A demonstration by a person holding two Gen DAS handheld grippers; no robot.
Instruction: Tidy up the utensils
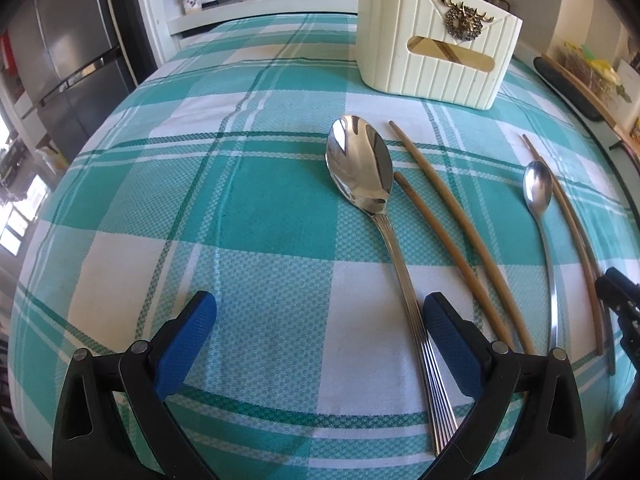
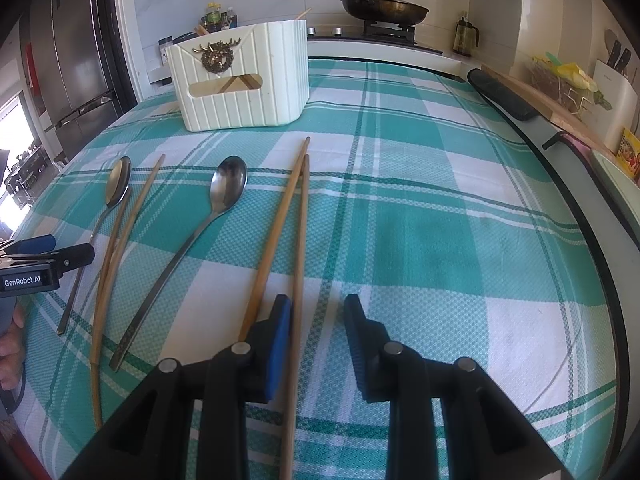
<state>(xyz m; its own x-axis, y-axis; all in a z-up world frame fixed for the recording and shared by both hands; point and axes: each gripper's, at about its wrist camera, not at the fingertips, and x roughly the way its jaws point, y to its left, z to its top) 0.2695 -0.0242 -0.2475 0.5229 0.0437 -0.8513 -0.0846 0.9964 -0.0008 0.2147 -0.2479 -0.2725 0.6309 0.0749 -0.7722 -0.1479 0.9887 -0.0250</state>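
Covering the table, a teal plaid cloth [image 2: 420, 220] bears spoons, chopsticks.

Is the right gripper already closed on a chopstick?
No, the right gripper is open, with one chopstick lying on the tablecloth between its parted fingers.

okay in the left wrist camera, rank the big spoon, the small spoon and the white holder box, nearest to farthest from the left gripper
1. Big spoon: its handle runs between the open left gripper fingers, beside the right one.
2. Small spoon: off to the right, among the chopsticks.
3. White holder box: far end of the table, right of centre.
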